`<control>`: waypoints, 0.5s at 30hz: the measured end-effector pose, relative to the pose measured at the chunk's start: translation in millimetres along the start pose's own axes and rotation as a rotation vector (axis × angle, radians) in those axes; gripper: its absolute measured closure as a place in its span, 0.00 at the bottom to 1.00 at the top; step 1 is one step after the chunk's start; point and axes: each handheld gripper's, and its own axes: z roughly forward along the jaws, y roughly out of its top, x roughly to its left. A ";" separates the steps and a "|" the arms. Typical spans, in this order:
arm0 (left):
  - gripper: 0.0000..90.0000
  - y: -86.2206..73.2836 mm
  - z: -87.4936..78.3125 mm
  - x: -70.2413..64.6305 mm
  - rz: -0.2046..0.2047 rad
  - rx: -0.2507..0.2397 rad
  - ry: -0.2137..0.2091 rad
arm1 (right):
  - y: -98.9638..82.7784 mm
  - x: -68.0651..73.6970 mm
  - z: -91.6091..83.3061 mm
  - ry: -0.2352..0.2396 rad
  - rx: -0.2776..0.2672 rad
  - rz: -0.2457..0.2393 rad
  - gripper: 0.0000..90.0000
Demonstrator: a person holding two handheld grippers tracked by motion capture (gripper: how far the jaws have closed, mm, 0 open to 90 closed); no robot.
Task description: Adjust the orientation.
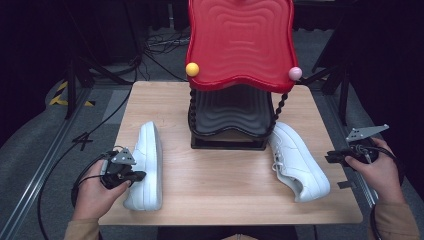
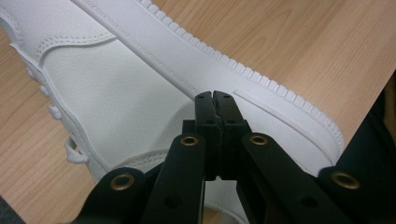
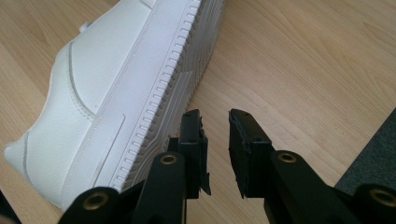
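A light wooden table sits on a grey floor, seen from above. At its far edge stands a red wavy-surfaced rack with a black wavy tier beneath it, joined by twisted black posts; a yellow ball and a pink ball mark its front corners. Two white sneakers lie on the table: the left sneaker beside the rack's left side, the right sneaker angled out from its right side. The person's left hand holds the left gripper against the left sneaker's heel area; its jaws are pressed together, possibly pinching nothing, though the contact point is hard to judge. The right hand holds the right gripper just beside the right sneaker's sole, jaws parted a little and empty
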 end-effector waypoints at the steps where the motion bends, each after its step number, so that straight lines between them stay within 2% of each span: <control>1: 1.00 0.2 0.4 -0.2 0.000 -0.001 -0.002 | 0.0 0.1 0.3 0.001 0.002 0.003 0.83; 10: 1.00 6.5 1.7 -3.5 0.022 0.005 -0.008 | -1.2 0.8 3.2 0.003 0.014 0.007 0.82; 12: 1.00 11.4 2.4 -6.2 0.043 0.026 -0.002 | -3.2 0.9 2.2 0.001 0.012 0.013 0.82; 15: 1.00 18.7 3.6 -10.7 0.073 0.079 0.036 | -7.1 1.3 0.0 0.003 0.008 0.028 0.82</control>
